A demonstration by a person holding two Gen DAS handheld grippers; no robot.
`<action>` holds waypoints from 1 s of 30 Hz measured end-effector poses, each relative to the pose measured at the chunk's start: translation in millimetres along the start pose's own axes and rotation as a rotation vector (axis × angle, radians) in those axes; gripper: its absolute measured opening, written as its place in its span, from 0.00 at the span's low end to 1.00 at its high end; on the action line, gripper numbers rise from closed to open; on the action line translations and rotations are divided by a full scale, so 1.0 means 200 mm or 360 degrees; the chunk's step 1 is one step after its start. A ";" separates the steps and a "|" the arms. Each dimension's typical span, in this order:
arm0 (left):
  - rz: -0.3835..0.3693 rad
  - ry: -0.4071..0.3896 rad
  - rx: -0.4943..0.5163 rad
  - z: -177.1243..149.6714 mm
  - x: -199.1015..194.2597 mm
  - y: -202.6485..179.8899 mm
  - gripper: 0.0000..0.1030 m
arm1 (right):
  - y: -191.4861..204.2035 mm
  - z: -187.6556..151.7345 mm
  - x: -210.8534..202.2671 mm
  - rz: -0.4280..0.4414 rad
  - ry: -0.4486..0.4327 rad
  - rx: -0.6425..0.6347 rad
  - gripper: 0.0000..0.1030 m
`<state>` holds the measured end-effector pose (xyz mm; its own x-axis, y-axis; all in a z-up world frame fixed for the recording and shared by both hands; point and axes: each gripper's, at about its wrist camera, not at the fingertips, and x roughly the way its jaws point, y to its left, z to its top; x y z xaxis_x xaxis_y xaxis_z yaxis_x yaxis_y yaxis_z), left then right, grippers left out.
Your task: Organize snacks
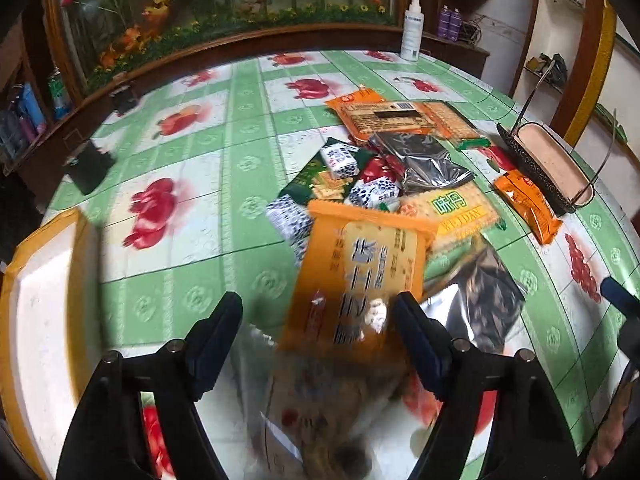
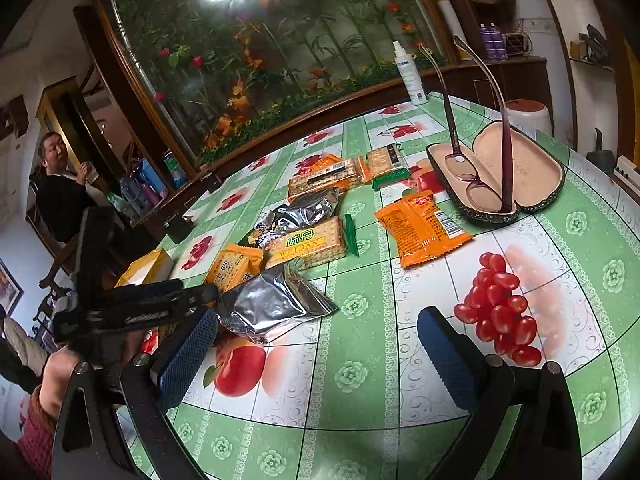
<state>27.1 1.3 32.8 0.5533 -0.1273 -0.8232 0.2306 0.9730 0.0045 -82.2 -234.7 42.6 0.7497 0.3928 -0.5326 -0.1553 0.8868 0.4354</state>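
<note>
Left gripper jaws spread, straddling the blurred orange snack packet, seemingly lined up for a grasp. Right gripper jaws likewise released over bare surface, pile ahead-left.

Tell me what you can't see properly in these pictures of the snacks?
- Left wrist view: the clear packet between the left gripper fingers is motion-blurred, contents unreadable.
- Left wrist view: the white box is cut off by the frame edge.
- Right wrist view: small candies are too small and partly hidden behind the silver bag.
</note>
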 end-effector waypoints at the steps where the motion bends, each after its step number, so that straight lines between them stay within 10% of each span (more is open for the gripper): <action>1: -0.0020 0.0011 0.0007 0.02 0.01 0.00 0.75 | 0.00 0.00 0.00 -0.0001 -0.0001 -0.0002 0.99; 13: -0.0110 -0.0065 -0.0087 -0.15 -0.30 0.15 0.91 | 0.00 -0.01 0.01 0.0015 0.0026 -0.0004 0.99; 22: -0.0072 0.0073 -0.0051 -0.29 -0.12 0.11 0.91 | 0.03 -0.01 0.02 -0.0027 0.0036 -0.0043 0.99; 25: -0.0078 0.0075 -0.0059 -0.31 -0.09 0.10 0.63 | 0.04 -0.02 0.02 -0.0042 0.0055 -0.0077 0.99; 30: -0.0078 0.0034 -0.0044 -0.35 -0.13 0.10 0.59 | 0.13 -0.02 0.10 -0.0043 0.0167 -0.0230 0.99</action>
<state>-38.6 36.7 14.8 0.5245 -0.1710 -0.8341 0.2344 0.9708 -0.0516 -73.9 -203.4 40.0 0.6847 0.3849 -0.6190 -0.2323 0.9202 0.3152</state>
